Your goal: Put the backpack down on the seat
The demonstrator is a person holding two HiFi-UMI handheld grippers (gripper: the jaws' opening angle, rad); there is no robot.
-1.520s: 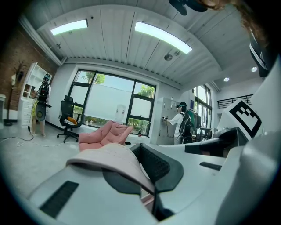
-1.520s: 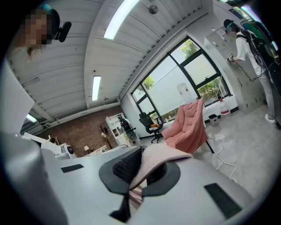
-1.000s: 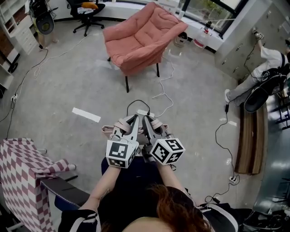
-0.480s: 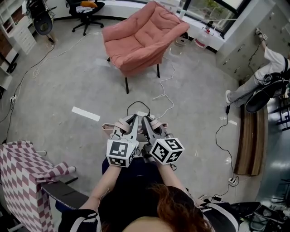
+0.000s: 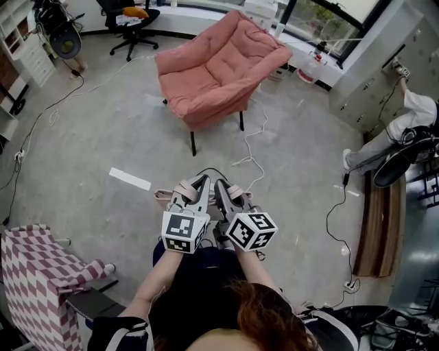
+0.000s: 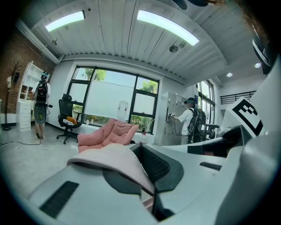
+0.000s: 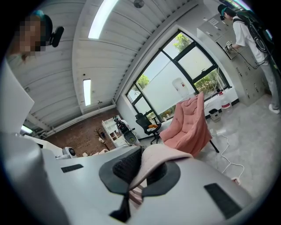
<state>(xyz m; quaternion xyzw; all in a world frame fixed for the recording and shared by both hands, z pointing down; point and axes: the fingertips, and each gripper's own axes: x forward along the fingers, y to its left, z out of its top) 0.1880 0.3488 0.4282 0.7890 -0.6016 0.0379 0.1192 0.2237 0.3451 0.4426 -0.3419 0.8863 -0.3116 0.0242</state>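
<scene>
A pink padded armchair stands on the concrete floor ahead; its seat is bare. It also shows in the left gripper view and the right gripper view. Both grippers are held close together in front of the person's body. My left gripper is shut on a pink backpack strap. My right gripper is shut on the other pink strap. Pink parts of the backpack stick out beside the jaws; the bag's body is hidden under the grippers.
A white cable trails across the floor from the armchair. A strip of white tape lies at the left. A checked-cloth chair stands near left, a black office chair far left. A person works at lockers at the right, near a wooden bench.
The armchair has come slightly nearer and lower in the head view as the person steps toward it. Both grippers keep their hold and stay side by side.
</scene>
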